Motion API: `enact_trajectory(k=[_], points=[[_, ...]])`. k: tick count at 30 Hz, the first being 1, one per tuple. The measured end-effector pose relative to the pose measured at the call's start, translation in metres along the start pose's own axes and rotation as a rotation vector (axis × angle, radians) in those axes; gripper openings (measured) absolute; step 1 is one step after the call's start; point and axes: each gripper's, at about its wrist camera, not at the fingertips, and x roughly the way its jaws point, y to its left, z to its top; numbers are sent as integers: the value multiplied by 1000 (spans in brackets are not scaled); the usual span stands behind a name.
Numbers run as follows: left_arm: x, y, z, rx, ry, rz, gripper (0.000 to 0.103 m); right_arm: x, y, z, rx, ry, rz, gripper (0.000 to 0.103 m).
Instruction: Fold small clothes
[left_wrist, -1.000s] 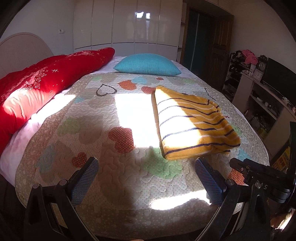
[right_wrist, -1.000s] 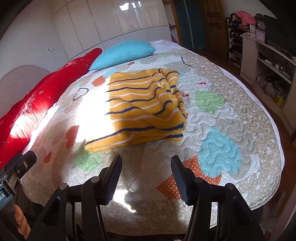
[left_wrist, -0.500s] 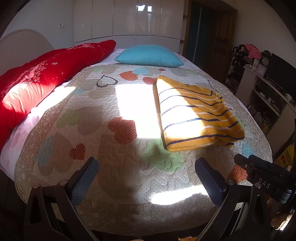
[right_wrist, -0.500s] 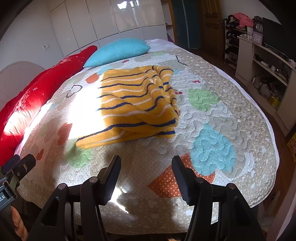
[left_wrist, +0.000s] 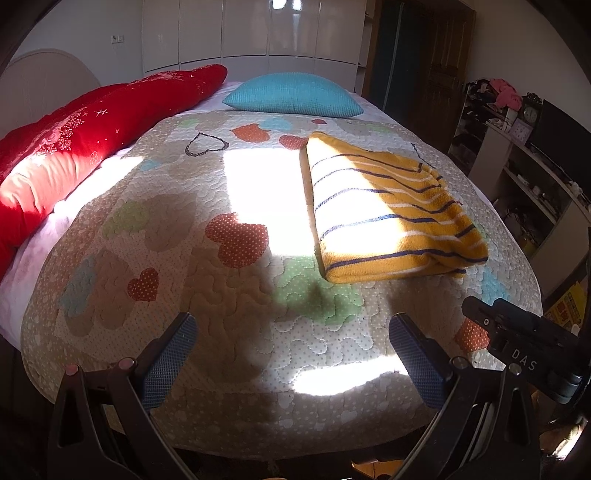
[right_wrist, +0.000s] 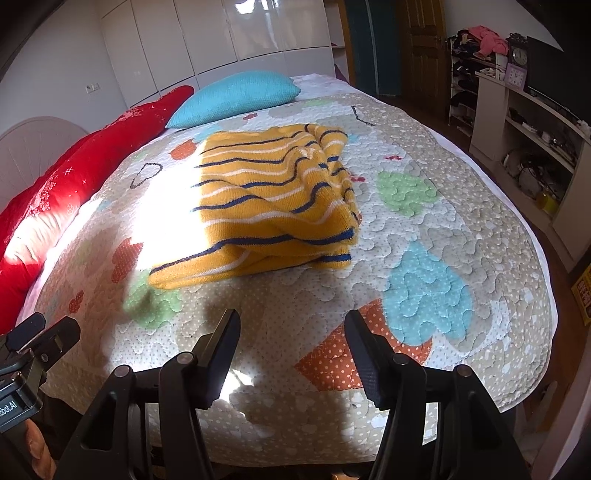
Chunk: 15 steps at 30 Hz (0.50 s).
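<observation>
I see the folded yellow striped sweater (left_wrist: 391, 218) lying on the quilt (left_wrist: 236, 295), toward the bed's right edge, short of the blue pillow (left_wrist: 293, 94). My left gripper (left_wrist: 291, 354) and right gripper (right_wrist: 291, 347) hover over the near edge, both spread, pinching nothing.
</observation>
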Motion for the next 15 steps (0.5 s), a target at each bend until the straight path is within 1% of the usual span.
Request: enact_trajectory(k=[8, 15], points=[[8, -1, -4, -8, 42, -18, 103, 2, -3, 0, -8, 3, -13, 64], [12, -1, -7, -13, 67, -26, 103, 1, -2, -1, -30, -9, -45, 65]])
